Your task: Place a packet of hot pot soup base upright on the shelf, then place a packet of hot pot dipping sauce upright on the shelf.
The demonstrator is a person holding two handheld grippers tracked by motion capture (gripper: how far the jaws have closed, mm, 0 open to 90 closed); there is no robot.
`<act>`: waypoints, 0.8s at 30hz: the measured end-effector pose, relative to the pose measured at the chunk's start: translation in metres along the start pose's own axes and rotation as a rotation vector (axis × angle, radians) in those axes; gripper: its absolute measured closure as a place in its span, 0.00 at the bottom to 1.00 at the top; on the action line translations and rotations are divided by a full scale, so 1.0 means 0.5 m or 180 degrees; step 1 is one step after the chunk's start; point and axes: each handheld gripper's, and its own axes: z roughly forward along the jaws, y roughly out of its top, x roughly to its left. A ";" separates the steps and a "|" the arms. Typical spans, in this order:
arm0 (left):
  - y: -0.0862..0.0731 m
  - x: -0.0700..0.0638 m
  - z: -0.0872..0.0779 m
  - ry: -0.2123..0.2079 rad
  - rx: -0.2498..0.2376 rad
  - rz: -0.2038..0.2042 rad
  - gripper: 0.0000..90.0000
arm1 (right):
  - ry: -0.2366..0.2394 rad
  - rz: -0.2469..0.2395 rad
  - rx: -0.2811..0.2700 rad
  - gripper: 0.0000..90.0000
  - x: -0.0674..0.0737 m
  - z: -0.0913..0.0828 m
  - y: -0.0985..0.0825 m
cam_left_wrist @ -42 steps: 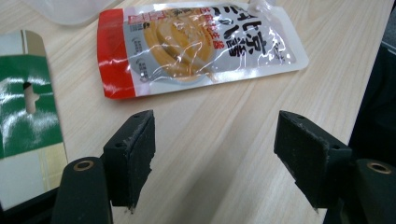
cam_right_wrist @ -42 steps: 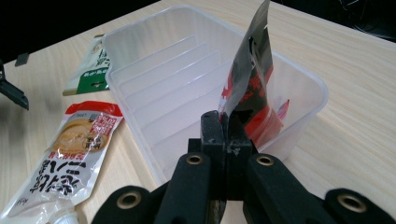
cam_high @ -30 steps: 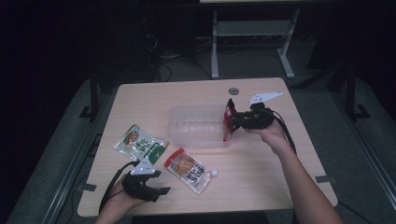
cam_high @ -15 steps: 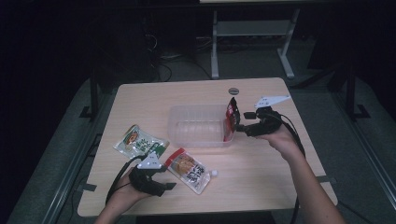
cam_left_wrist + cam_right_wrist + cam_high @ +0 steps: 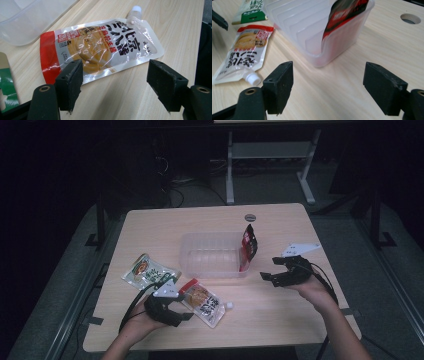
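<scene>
In the high view, three pouches and one container sit on one wooden table [image 5: 280,320]. A clear plastic tub [image 5: 210,257] stands at the middle of the frame. One red pouch [image 5: 248,242] stands upright inside it, leaning against the tub's right wall. A green pouch [image 5: 147,271] lies flat on the table left of centre. A spouted sauce pouch [image 5: 202,302] with a red end lies just right of it, lower in the frame. Two grippers show. The left gripper [image 5: 186,316] sits at the lower left, its jaws apart and empty, just beside the sauce pouch. The right gripper [image 5: 266,277] is right of the tub, near the red pouch. Its jaws have just been opening, and nothing is between them.

In the left gripper view, the sauce pouch [image 5: 100,48] lies across the middle, white cap at the top. The two jaws stand wide, their tips short of its lower edge.

In the right gripper view, the tub [image 5: 312,27] fills the upper middle with the red pouch [image 5: 342,15] inside. The sauce pouch [image 5: 242,55] lies at left. The jaws gape over bare table.
</scene>
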 end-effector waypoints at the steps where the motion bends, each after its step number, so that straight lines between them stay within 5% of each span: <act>1: 0.000 0.000 0.000 0.0001 -0.0002 0.0002 0.32 | -0.0011 -0.0002 -0.0011 0.26 0.003 -0.002 -0.007; 8: 0.001 0.001 0.001 -0.0017 0.0043 -0.0005 0.35 | 0.0084 0.0038 0.0020 0.25 0.032 -0.014 -0.053; 20: 0.026 -0.011 0.038 -0.0194 0.0119 0.0027 0.96 | 0.0145 -0.0047 0.0299 0.21 0.087 -0.013 -0.115; 24: 0.037 -0.015 0.056 -0.0170 0.0219 0.0088 1.00 | 0.0153 -0.0074 0.0329 0.21 0.090 -0.003 -0.111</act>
